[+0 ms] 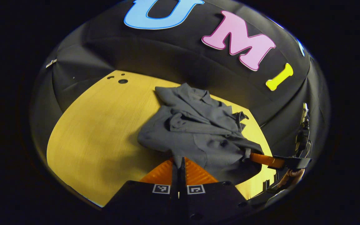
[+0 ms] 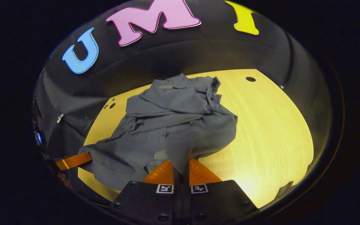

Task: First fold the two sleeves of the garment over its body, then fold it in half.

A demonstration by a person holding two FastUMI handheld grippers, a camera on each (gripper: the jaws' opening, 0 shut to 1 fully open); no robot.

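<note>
A grey collared shirt (image 1: pixel 198 125) lies rumpled on the yellow wooden table (image 1: pixel 98 137), its sleeves folded over the body. My left gripper (image 1: pixel 180 161) is shut on the shirt's near hem, which is drawn up off the table into its orange fingers. In the right gripper view the same shirt (image 2: pixel 173 122) spreads before me, and my right gripper (image 2: pixel 181 164) is shut on another bit of the near hem, the cloth pulled into a peak. Across the shirt, the right gripper's orange finger (image 1: pixel 265 160) shows at the hem's far corner. The left gripper's orange finger (image 2: pixel 73 160) shows at the left.
The table (image 2: pixel 270 131) has bare wood on both sides of the shirt. Small round holes (image 1: pixel 122 81) sit near the back left corner, another hole (image 2: pixel 250 79) at the back right. The black booth wall (image 1: pixel 173 59) runs close behind the collar. A hand (image 1: pixel 292 175) holds the other gripper.
</note>
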